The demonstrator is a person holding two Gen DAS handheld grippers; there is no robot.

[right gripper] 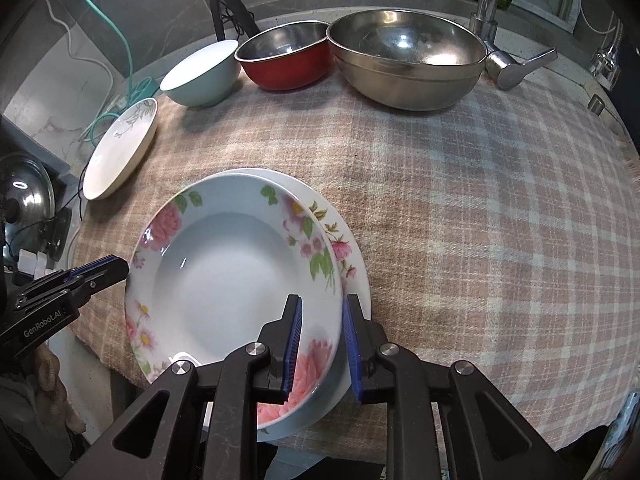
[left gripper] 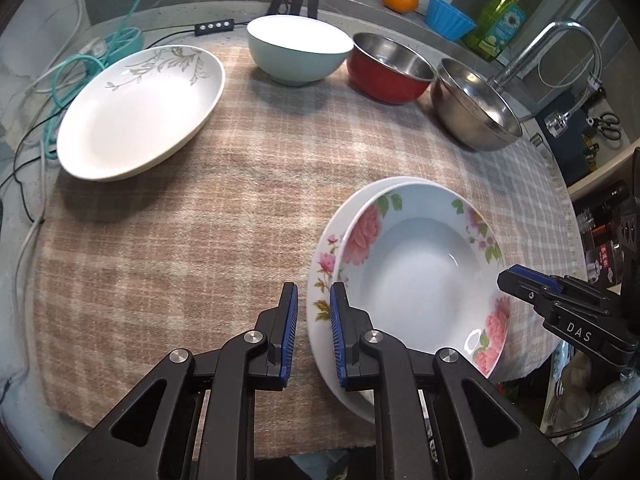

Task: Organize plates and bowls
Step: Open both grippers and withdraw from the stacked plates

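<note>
I see the checked cloth covering the counter, with the steel bowl, red bowl and pale green bowl along its far edge. The oval leaf-print plate lies lengthwise towards them. Near me, the rose-rimmed deep plate sits tilted on a flat floral plate. My right tongs straddle its rim; whether they clamp it I cannot tell. My left tongs stand slightly apart, gripping nothing.
</note>
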